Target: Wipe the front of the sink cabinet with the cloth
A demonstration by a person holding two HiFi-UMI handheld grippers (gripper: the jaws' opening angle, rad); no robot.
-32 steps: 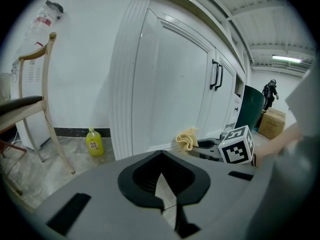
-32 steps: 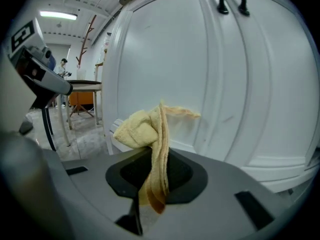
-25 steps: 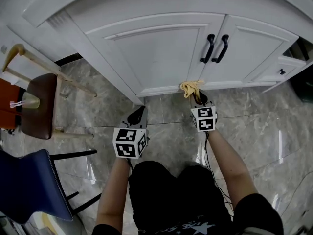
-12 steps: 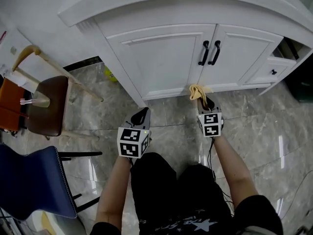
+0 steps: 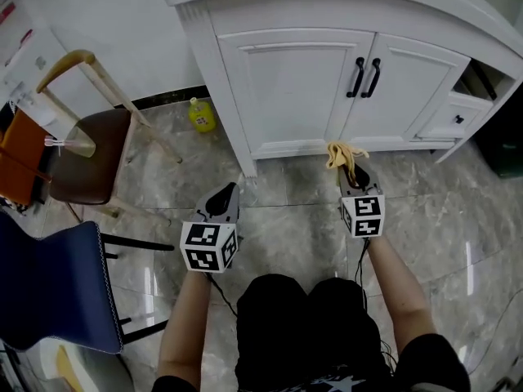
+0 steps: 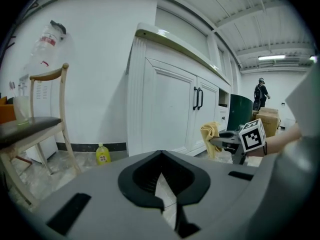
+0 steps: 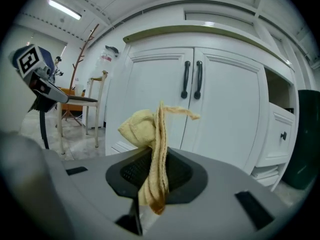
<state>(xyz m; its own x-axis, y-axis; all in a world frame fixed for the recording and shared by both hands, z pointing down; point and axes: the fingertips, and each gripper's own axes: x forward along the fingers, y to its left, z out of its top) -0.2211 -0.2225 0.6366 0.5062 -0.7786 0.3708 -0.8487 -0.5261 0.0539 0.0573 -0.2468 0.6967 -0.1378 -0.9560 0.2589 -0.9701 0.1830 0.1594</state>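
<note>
Yellow cloth (image 5: pixel 343 155) sits clamped in the right gripper (image 5: pixel 352 173), close to the bottom edge of the white sink cabinet (image 5: pixel 294 80). The left gripper (image 5: pixel 226 194) hovers over the floor (image 5: pixel 286 219), jaws together, empty.

the cloth (image 5: pixel 341 155) is pale yellow. the sink cabinet (image 5: pixel 286 80) is white, its door handles (image 5: pixel 366 77) black. the floor (image 5: pixel 286 227) is grey, marbled. far left, a yellow bottle (image 5: pixel 198 114). the left claw (image 5: pixel 225 194) and right claw (image 5: pixel 353 174) are grey, with black-and-white square markers.
</note>
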